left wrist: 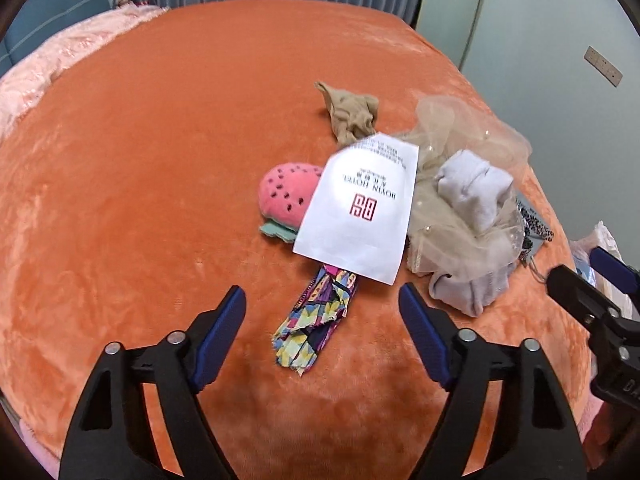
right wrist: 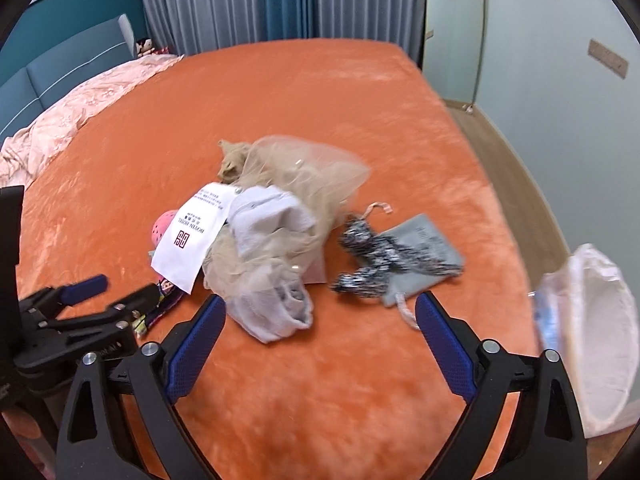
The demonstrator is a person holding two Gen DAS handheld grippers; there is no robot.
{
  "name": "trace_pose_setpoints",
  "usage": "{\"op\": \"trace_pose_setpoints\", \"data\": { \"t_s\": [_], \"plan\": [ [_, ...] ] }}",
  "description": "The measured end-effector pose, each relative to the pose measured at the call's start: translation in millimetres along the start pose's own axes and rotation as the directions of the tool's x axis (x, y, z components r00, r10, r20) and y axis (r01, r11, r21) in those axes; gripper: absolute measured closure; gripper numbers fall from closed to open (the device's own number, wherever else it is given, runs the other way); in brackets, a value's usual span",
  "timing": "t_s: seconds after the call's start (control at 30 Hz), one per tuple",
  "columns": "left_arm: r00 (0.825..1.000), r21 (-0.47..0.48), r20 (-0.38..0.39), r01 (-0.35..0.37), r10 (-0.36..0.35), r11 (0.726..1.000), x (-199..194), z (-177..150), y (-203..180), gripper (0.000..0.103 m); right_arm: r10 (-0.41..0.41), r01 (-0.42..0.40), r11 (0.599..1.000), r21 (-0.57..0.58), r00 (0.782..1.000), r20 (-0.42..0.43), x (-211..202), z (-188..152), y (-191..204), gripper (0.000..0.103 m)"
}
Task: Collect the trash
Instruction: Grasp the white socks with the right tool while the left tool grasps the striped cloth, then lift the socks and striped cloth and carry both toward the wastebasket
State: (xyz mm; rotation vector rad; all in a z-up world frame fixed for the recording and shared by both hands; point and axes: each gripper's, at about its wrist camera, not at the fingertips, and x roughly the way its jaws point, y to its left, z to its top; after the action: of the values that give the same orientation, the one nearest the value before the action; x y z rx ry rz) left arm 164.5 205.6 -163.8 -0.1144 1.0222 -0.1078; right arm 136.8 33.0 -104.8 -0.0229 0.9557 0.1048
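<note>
Both the left hand-held gripper [left wrist: 322, 308] and right hand-held gripper [right wrist: 320, 316] hover wide open, empty, over the orange plush bed [left wrist: 140, 184], where a flat white printed paper bag [left wrist: 360, 212] lies on mixed cloth items

setting: bedroom, possibly a hotel room. evidence: large bed under an orange plush blanket [right wrist: 320, 120], filling most of both views. pink floral duvet [right wrist: 76, 108] bunched along the far left side. blue padded headboard [right wrist: 60, 64] against a teal wall. grey and blue floor-length curtains [right wrist: 248, 0] behind the bed. wood floor [right wrist: 516, 168] on the right, pale wall with a switch plate [left wrist: 603, 66]. white paper bag [left wrist: 360, 208] printed "boyin hotel" lies among loose clothing.
</note>
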Motion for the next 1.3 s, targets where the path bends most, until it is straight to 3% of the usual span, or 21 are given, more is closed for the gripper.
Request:
{"op": "trace_pose_setpoints", "data": {
  "t_s": [0.2, 0.27, 0.37, 0.43, 0.63, 1.03, 1.3],
  "plan": [
    [0.997, -0.018, -0.055, 0.044, -0.045, 0.999, 27.7, -1.1, 8.5, 0.051, 0.033, -0.034, 0.999, -0.019, 0.997, -0.063, 36.3, -1.5, 18.3, 0.029],
    [0.995, -0.030, -0.072, 0.073, -0.075, 0.997, 32.9, -1.4, 10.9, 0.071, 0.042, -0.044, 0.999, -0.030, 0.996, -0.078, 45.4, -2.7, 24.1, 0.034],
    [0.993, -0.049, -0.079, 0.088, -0.092, 0.995, 33.5, -2.2, 12.9, 0.089, 0.081, -0.084, 0.996, -0.026, 0.991, -0.102, 55.3, -5.4, 27.4, 0.048],
    [0.989, -0.071, -0.087, 0.111, -0.117, 0.991, 32.0, -2.9, 14.8, 0.095, 0.098, -0.100, 0.995, -0.013, 0.990, -0.104, 58.3, -6.1, 26.2, 0.059],
    [0.990, -0.076, -0.056, 0.125, -0.129, 0.989, 4.3, -8.3, 10.8, 0.099, 0.151, -0.150, 0.989, 0.019, 0.982, -0.115, 39.2, -8.4, 20.4, 0.078],
    [0.979, -0.042, 0.064, 0.196, -0.193, 0.980, -88.2, -12.2, -22.1, 0.099, 0.216, -0.215, 0.975, 0.063, 0.976, -0.023, -42.5, -18.9, -2.3, 0.081],
    [0.971, 0.009, 0.100, 0.217, -0.217, 0.976, -127.6, -16.0, -52.9, 0.099, 0.208, -0.203, 0.974, 0.104, 0.977, -0.036, -58.0, -43.9, -26.2, 0.081]
  ]
}}
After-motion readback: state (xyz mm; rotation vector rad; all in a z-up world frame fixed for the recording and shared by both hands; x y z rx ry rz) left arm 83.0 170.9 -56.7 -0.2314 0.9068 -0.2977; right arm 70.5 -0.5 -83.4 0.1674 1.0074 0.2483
